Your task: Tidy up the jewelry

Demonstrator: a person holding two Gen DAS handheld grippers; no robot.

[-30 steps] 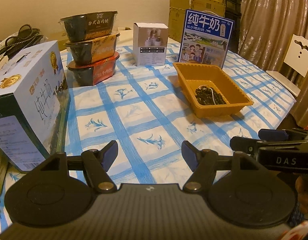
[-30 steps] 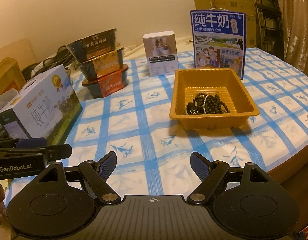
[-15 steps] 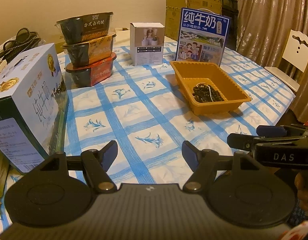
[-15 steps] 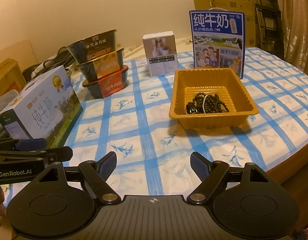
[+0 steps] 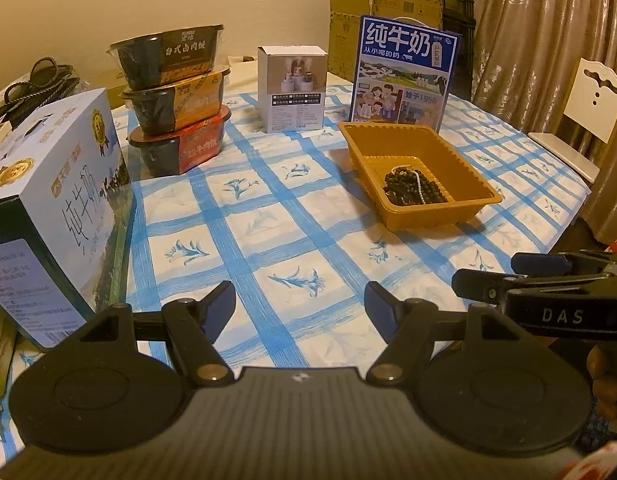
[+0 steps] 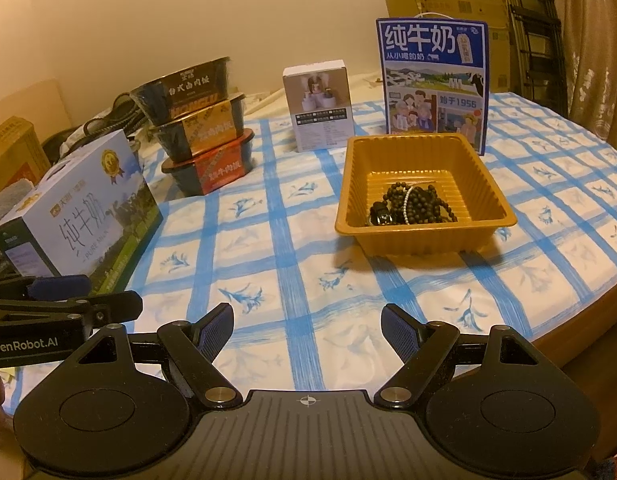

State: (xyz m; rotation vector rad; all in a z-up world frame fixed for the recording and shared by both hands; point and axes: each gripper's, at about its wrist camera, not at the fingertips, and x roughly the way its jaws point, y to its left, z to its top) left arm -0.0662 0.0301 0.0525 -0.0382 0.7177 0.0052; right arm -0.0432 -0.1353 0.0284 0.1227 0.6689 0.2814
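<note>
**Both grippers empty above the checked surface**

The left gripper (image 5: 300, 304) and right gripper (image 6: 307, 326) have jaws spread with nothing between them. The dark bead jewelry (image 6: 414, 208) lies heaped in the orange tray (image 6: 350, 184), right of centre in both views, in front of the upright blue milk carton (image 6: 434, 80).

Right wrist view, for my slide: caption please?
Open right gripper hovers over checked tablecloth, facing orange tray of dark beaded jewelry.
</note>
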